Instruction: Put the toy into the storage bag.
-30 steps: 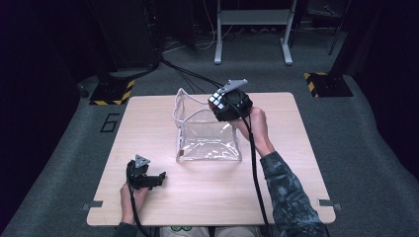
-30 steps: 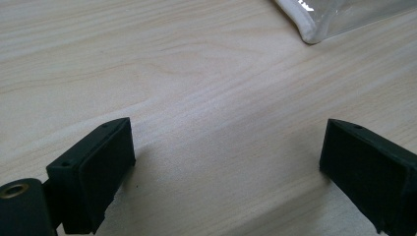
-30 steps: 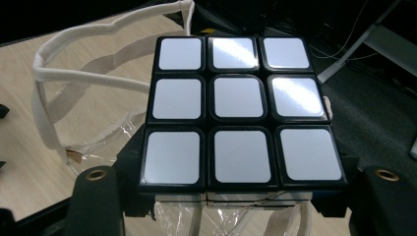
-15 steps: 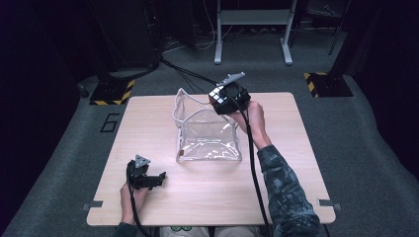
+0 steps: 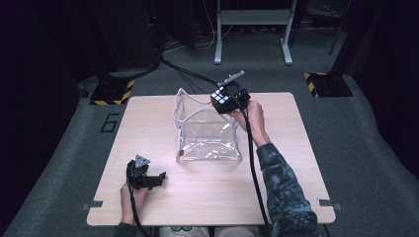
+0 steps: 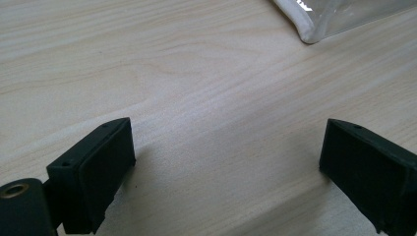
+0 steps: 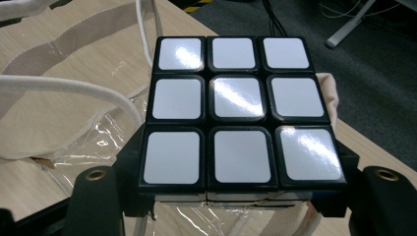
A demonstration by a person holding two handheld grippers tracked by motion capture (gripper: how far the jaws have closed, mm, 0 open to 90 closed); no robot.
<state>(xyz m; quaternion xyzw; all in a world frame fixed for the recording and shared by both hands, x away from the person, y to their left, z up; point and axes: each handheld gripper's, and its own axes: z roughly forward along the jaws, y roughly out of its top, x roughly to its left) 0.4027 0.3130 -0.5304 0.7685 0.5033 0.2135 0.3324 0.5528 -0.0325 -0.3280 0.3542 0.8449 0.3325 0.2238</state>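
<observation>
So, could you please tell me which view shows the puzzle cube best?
The right gripper view: the black puzzle cube with white tiles sits large between the right tool's jaws. The high view shows it small, above the clear plastic bag.

A pale wood-grain tabletop (image 5: 148, 128) stands on grey carpet (image 5: 365, 148) in a dim room with black surroundings. Beyond it rises a grey metal frame (image 5: 252, 29) on two legs, with black cables (image 5: 183, 71) running across the floor. Two yellow-and-black striped blocks (image 5: 112, 92) sit near the far corners, and a "6" (image 5: 109, 122) is marked on the floor at left.
</observation>
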